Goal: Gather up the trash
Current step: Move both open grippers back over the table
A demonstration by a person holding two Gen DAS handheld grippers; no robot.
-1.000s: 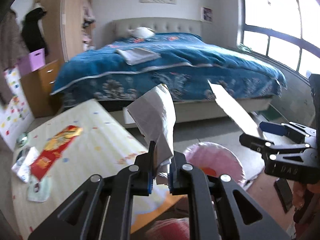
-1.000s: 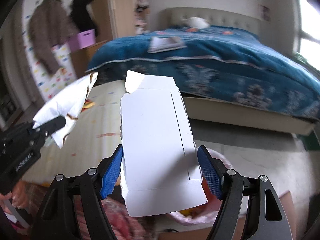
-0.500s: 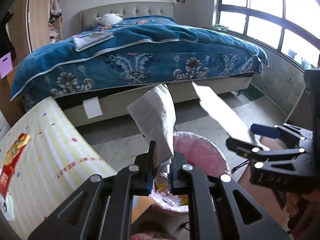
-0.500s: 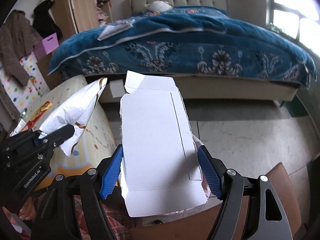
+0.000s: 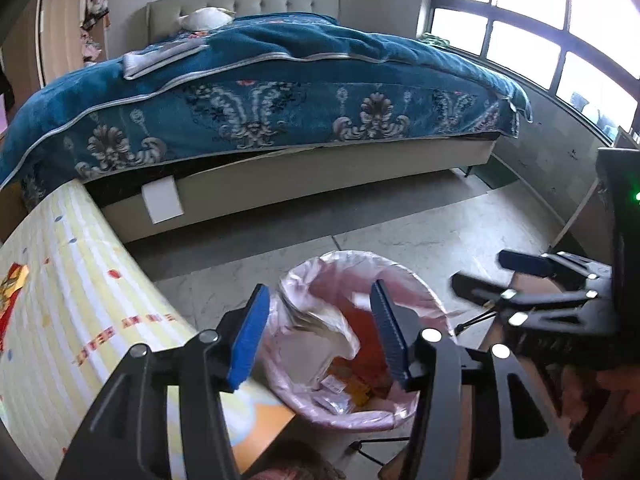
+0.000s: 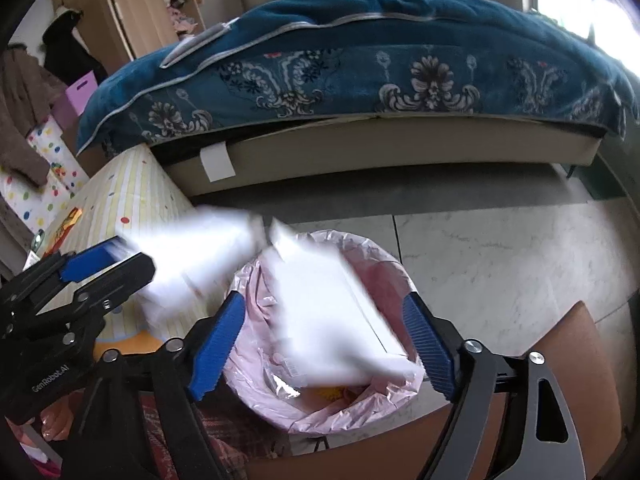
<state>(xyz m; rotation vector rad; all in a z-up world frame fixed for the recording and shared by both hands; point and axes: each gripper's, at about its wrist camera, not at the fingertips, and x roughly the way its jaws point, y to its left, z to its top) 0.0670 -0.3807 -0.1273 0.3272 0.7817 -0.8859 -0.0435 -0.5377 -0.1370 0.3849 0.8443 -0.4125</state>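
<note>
Here, my left gripper point(image 5: 316, 332) and right gripper point(image 6: 324, 344) are opening above the pink-lined bin point(image 5: 416, 300); blurred white card point(image 6: 332, 320) drops free.

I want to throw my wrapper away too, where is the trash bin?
The trash bin with the pink liner stands on the floor in front of the bed, right of the yellow striped table.

bins: 1 point(image 5: 362, 344) | white papers: 2 point(image 6: 332, 320) | beds: 1 point(image 5: 280, 92)
</note>
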